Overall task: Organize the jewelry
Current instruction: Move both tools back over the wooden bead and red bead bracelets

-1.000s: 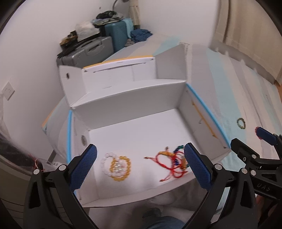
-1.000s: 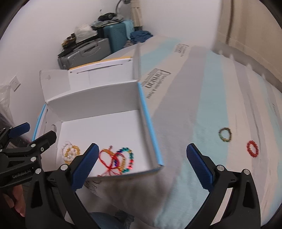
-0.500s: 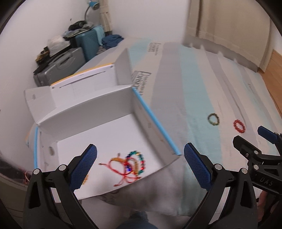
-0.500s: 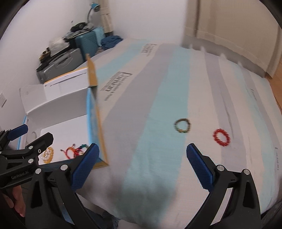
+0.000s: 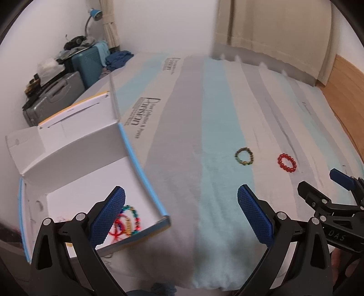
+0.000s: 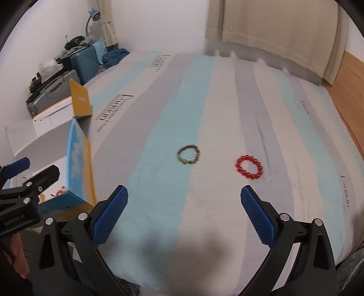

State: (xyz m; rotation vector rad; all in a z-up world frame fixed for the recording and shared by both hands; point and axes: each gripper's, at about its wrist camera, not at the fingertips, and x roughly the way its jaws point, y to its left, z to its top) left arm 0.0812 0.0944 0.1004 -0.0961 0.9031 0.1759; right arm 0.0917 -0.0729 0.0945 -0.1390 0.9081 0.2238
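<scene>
Two beaded bracelets lie on the striped bed: a dark green-brown bracelet (image 6: 188,154) (image 5: 244,156) and, to its right, a red bracelet (image 6: 249,167) (image 5: 286,163). An open white box (image 5: 75,173) with blue edges stands at the bed's left; several colourful bracelets (image 5: 127,220) lie tangled in its near corner. My left gripper (image 5: 182,216) is open and empty, hovering by the box's right wall. My right gripper (image 6: 184,214) is open and empty above the bed, short of both loose bracelets. Each gripper shows at the edge of the other's view.
The box's orange and blue outer wall (image 6: 79,164) rises left of my right gripper. Suitcases and piled things (image 5: 56,86) stand by the far left wall with a blue lamp (image 5: 94,13). Beige curtains (image 6: 273,34) hang behind the bed; wooden floor (image 6: 350,95) lies right.
Both grippers have swung right, away from the box and out over the bed. The two loose bracelets now sit nearer the middle of both views. Jaws stayed open.
</scene>
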